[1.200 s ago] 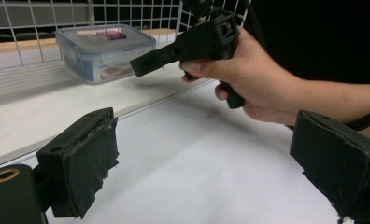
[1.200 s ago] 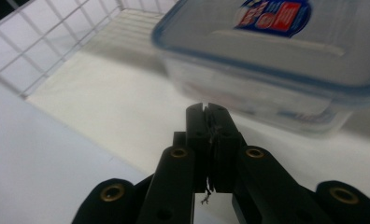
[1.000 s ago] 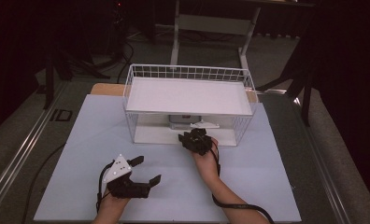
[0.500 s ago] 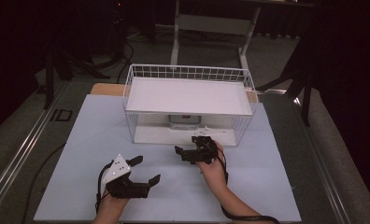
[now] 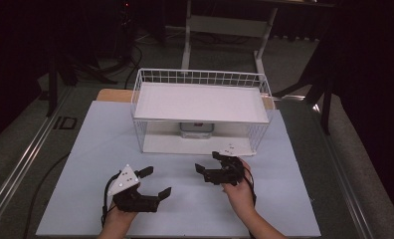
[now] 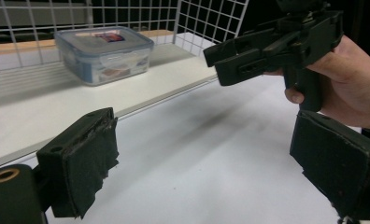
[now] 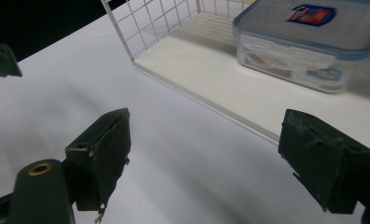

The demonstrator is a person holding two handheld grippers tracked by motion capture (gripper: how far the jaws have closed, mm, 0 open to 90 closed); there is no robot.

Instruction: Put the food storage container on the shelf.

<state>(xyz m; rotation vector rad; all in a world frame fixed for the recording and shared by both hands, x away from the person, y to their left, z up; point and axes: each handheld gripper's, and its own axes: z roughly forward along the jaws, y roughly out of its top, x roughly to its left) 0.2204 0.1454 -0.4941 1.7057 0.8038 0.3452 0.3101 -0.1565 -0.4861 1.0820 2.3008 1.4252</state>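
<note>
White tabletop, dark room behind. Clip-lid food container (image 5: 197, 129) sits on the lower floor of the wire shelf basket (image 5: 254, 132), centre of the high view, under the white shelf board (image 5: 197, 102). Your right gripper (image 5: 208, 163) sits just below it in frame; its jaws have just been opening and stand wide, empty. Left gripper (image 5: 156, 181), lower left, wide open, holds nothing. Judged: container placed and released. Next: pull clear of the wire.

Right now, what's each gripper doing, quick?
Left gripper: open, holding nothing.
Right gripper: jaws just opened, nothing between them; the container sits in the rack.
</note>
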